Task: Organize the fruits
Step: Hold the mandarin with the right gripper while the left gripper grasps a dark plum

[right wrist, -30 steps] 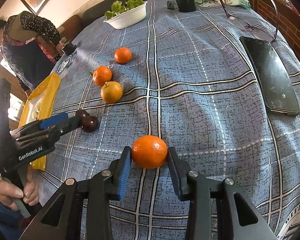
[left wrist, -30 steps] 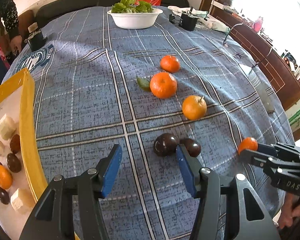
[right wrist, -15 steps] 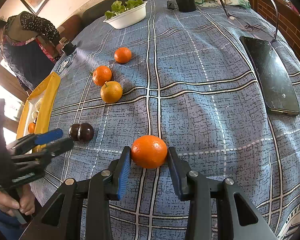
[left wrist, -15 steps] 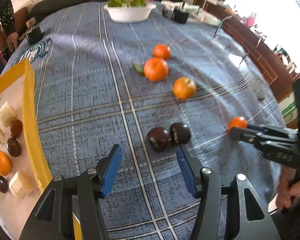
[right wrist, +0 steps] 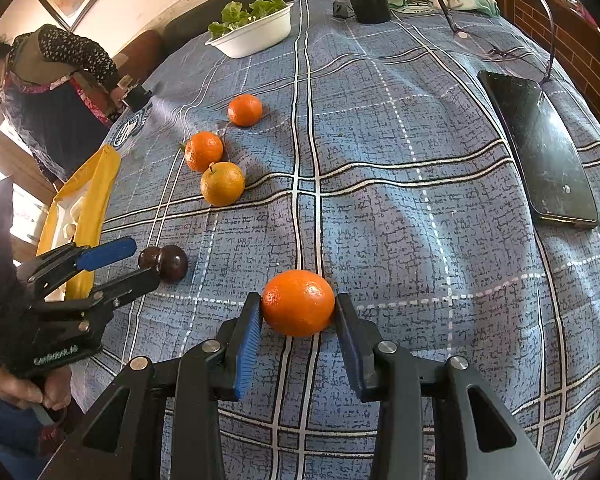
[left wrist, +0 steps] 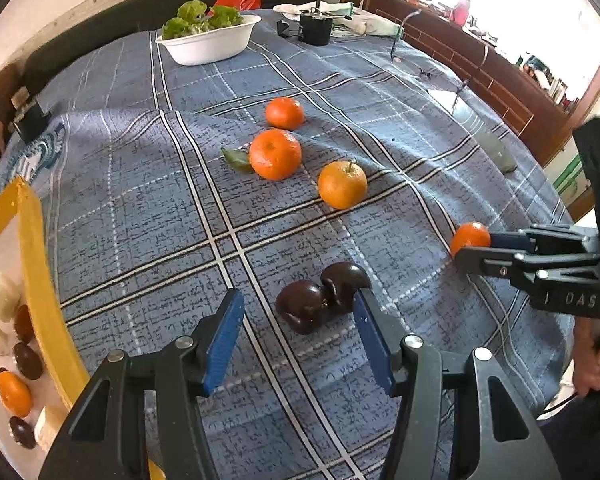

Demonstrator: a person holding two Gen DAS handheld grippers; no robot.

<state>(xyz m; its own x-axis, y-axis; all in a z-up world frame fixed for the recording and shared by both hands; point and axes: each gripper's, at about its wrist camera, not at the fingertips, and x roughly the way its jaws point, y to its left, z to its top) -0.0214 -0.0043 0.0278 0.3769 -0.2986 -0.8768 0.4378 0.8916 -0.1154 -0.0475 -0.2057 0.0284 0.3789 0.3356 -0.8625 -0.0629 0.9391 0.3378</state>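
Note:
My right gripper [right wrist: 297,325] is shut on an orange [right wrist: 298,302] that rests on the blue checked tablecloth; it also shows in the left wrist view [left wrist: 469,237]. My left gripper [left wrist: 298,334] is open, just in front of two dark plums [left wrist: 322,298] that touch each other; the plums lie between its fingertips, slightly right. Three more oranges [left wrist: 275,153] lie in a row further back. A yellow-rimmed tray [left wrist: 40,264] at the left holds several fruits and pale pieces.
A white bowl of lettuce [left wrist: 210,38] stands at the far side. A black phone [right wrist: 540,148] lies at the right. A black cup [left wrist: 315,29] and cloths sit at the back. A person [right wrist: 48,88] stands by the table's left edge.
My left gripper has moved forward toward the two plums. My right gripper has closed its fingers onto the orange, which stays on the cloth.

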